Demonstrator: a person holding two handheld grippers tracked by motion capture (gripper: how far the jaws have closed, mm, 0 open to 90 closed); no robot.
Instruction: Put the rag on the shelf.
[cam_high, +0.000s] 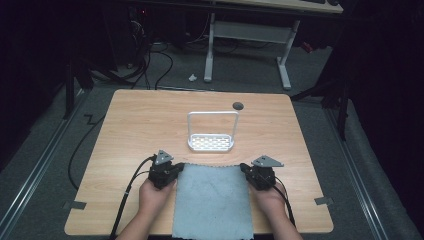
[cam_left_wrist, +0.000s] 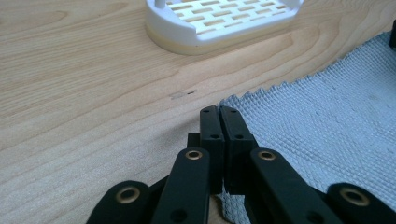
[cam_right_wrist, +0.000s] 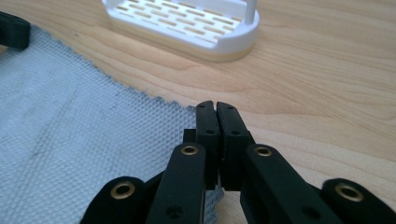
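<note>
Both forearms come in from the near edge of the wooden surface (cam_high: 130, 115), a hand wrapped around each tool. The left gripper (cam_high: 172, 169) sits low at the far left corner of the grey cloth (cam_high: 212, 200), and the right gripper (cam_high: 248, 170) sits low at the far right corner, each tilted forward and down toward the wood. In the left gripper view the jaws of the left gripper (cam_left_wrist: 219, 112) are pressed together with the cloth's (cam_left_wrist: 327, 121) corner pinched between them, the fabric showing beneath the linkage. In the right gripper view the right gripper (cam_right_wrist: 215, 106) has its jaws drawn together on the other corner of the cloth (cam_right_wrist: 84, 135) in the same way

The cloth lies flat and spread out, its zigzag-cut far edge running across between the two grippers and its long axis running from that edge back toward the person, with the near end hanging over the surface's edge. Just beyond the cloth stands a white slotted rack (cam_high: 211, 143) with an upright wire hoop handle; its perforated tray holds nothing
</note>
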